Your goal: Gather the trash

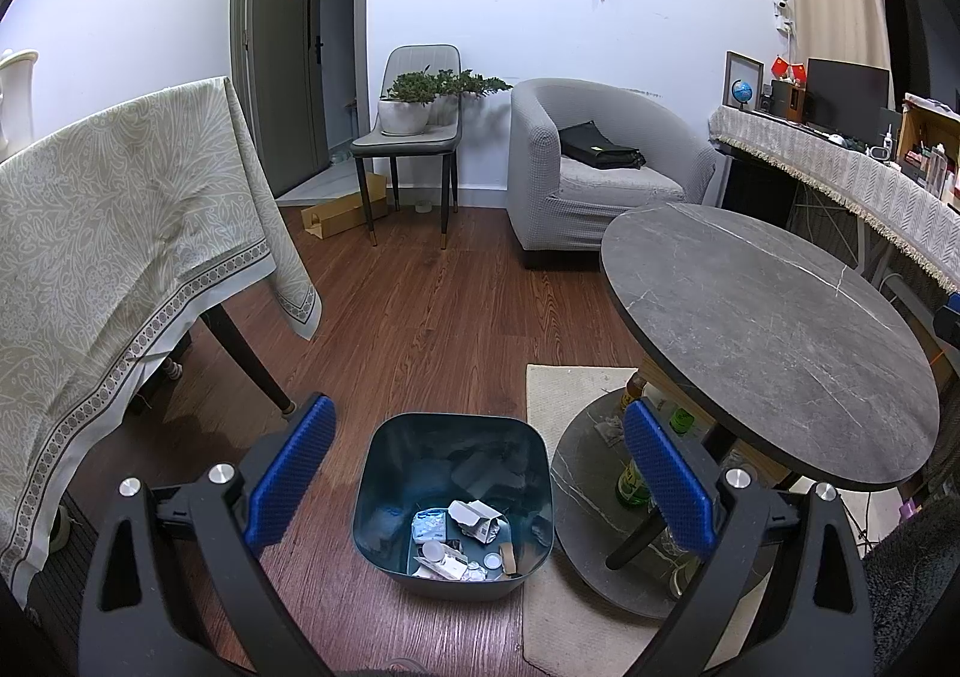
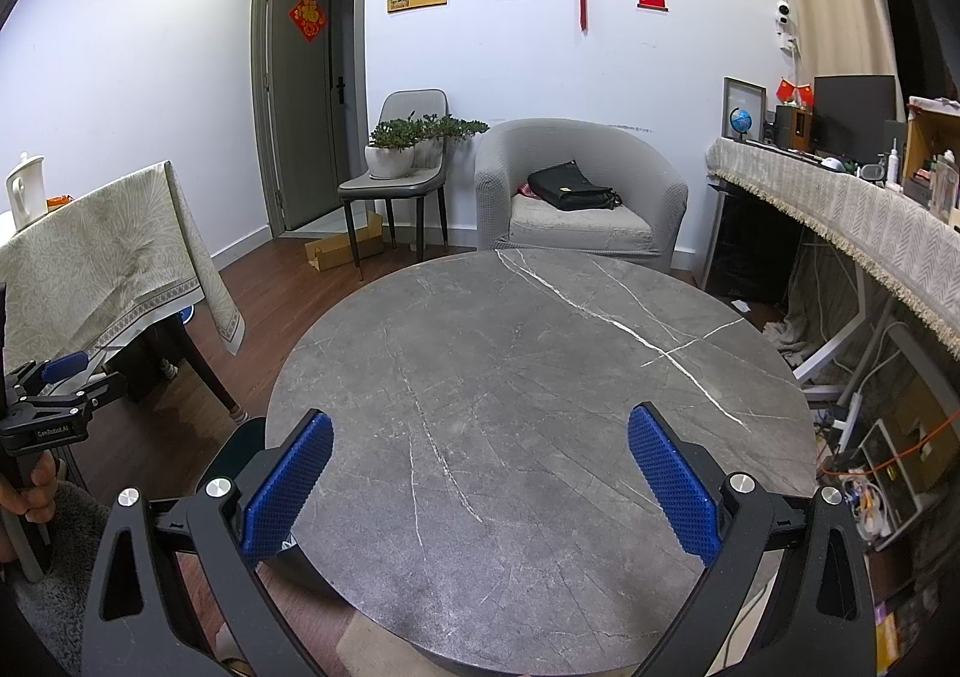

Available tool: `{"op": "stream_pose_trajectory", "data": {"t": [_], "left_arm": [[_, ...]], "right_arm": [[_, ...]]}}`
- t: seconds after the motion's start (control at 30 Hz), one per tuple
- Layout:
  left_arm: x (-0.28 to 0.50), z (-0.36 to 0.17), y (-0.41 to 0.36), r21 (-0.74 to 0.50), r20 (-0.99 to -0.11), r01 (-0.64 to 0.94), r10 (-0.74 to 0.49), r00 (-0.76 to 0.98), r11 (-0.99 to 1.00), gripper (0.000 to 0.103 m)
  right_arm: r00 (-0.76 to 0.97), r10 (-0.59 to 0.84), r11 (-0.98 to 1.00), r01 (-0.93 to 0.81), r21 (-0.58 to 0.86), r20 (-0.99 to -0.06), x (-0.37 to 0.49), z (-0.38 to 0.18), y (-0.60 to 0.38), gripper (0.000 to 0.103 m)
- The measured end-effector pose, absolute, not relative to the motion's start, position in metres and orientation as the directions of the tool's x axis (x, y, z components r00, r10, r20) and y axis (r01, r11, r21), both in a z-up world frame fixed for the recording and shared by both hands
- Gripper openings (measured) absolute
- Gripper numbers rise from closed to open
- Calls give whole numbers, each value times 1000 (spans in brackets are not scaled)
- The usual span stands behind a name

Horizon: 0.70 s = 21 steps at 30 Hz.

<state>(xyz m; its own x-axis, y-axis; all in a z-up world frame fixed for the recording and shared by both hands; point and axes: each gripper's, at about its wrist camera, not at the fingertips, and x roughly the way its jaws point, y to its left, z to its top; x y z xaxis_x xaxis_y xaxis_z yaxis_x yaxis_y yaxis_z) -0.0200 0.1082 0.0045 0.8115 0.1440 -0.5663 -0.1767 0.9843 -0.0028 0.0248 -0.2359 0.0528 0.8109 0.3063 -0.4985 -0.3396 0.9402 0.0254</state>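
Observation:
A dark teal bin (image 1: 451, 455) stands on the wood floor beside the round grey marble table (image 1: 774, 341). Crumpled paper, wrappers and small white lids (image 1: 462, 542) lie at its bottom. My left gripper (image 1: 477, 425) hovers open above the bin with nothing between its blue pads. My right gripper (image 2: 480, 434) hangs open over the bare marble table top (image 2: 540, 389), also holding nothing. In the right wrist view the left gripper (image 2: 54, 395) shows at the far left, held by a hand (image 2: 36, 491), and a sliver of the bin (image 2: 243, 449) peeks past the table edge.
Bottles (image 1: 633, 488) stand on the table's lower shelf (image 1: 588, 473), over a pale rug (image 1: 564, 395). A cloth-covered table (image 1: 114, 233) is on the left. A grey armchair (image 1: 594, 173) with a black bag, a chair with plants (image 1: 414, 125) and a cluttered desk (image 2: 852, 197) line the back and right.

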Motion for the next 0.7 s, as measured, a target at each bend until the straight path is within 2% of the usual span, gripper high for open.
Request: {"op": "stream_pose_trajectory", "data": {"t": [0.7], "left_arm": [[-20,5,107,-4,-564,-177,144,813,984,98]], "right_arm": [[811,306,940,-340,23,-499,25,53,-236,100]]}}
